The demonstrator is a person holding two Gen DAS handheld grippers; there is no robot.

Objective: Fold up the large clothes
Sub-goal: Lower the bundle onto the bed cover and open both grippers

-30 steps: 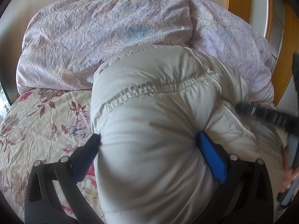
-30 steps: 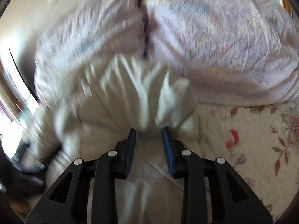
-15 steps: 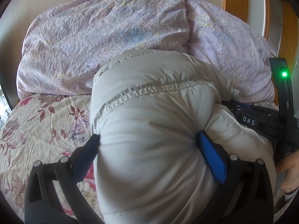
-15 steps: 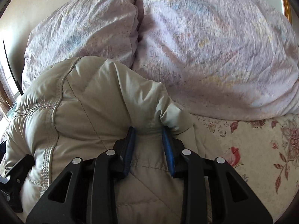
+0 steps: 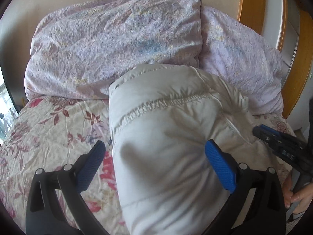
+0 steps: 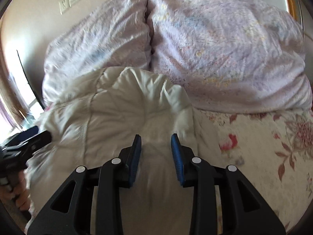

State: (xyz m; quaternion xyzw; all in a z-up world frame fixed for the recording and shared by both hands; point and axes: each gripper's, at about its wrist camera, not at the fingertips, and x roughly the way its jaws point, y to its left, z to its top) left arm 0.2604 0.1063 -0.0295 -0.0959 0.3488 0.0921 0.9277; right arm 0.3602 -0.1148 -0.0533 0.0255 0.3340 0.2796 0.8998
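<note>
Your left tongs (image 5: pixel 154 156) stand spread wide around a puffy, pale grey-white quilted down jacket (image 5: pixel 172 141), and from the left wrist view you can see only the right blue textured pad (image 5: pixel 220 168) pressing into the padding, while the left pad sits just beside the jacket's edge, over the bed. The jacket's shell is smooth and slightly glossy, bulging in soft pillowy lobes, with a puckered, gathered seam running across it from left to right in the middle of the frame. The bundle's long axis runs from the bottom centre of the frame up toward the upper centre, where its rounded far end butts against two crumpled lilac pillows (image 5: pixel 117 45) with a faint flower print. It lies on a cream bedspread with red and maroon flowers (image 5: pixel 49 129), wrinkled and matte, filling the lower left. At the right edge of the left wrist view your right tongs (image 5: pixel 260 130) reach in, black with a blue tip. In the right wrist view, which is somewhat blurred, your right tongs (image 6: pixel 156 148) are partly spread, with a fold of the jacket (image 6: pixel 137 107) bunched between the blue pads, and creases fan outward from that spot like a gathered rosette. Whether they truly pinch the cloth, you cannot tell. The orange-brown wooden headboard (image 5: pixel 252 5) curves along the upper right.
</note>
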